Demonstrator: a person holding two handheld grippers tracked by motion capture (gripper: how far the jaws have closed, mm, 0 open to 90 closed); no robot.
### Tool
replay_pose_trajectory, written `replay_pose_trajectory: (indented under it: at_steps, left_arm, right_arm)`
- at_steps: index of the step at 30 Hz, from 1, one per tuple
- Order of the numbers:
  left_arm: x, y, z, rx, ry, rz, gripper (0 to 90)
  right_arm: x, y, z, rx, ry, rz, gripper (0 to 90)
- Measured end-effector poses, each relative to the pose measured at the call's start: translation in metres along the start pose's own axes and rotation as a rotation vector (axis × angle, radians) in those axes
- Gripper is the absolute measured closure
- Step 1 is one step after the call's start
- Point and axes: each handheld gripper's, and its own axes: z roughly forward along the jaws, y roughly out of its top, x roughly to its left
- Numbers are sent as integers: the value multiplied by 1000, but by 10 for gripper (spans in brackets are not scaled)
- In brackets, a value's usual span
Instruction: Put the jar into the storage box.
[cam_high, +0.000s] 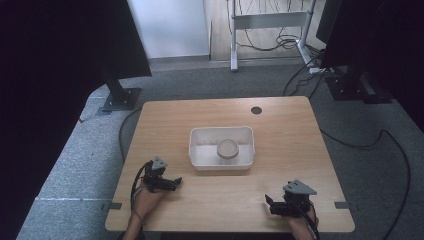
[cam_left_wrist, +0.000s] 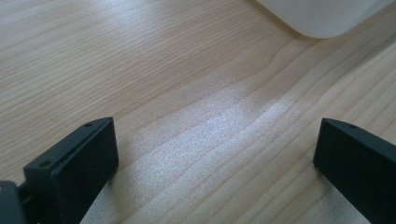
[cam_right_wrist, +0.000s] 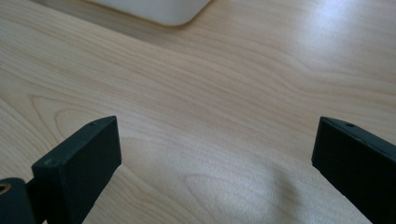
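Both the left gripper (cam_high: 176, 182) and right gripper (cam_high: 270, 204) rest spread wide, empty, near the table's front edge; between them, farther back, the white rectangular plastic tub (cam_high: 200, 162) holds a round translucent lidded cup (cam_high: 227, 149), probably light, slick; grip its rim

A round dark hole (cam_high: 256, 110) sits in the far part of the wooden table (cam_high: 290, 150), right of its middle. Grey carpet (cam_high: 75, 155) surrounds the table, with a black cable (cam_high: 385, 137) curling across it at the right. Beyond stand a white metal frame (cam_high: 267, 22) with loose cables (cam_high: 272, 42) beneath and a black stand base (cam_high: 121, 98) at the left.
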Motion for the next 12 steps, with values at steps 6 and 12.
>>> replay_pose_trajectory:
  at_steps: [6,12]
  left_arm:
    - [0,0,0,0,0,0,0]
    - [0,0,0,0,0,0,0]
  right_arm:
    - [-1,-4,-1,17,-7,10,14]
    - [-1,-5,-2,31,-14,11,15]
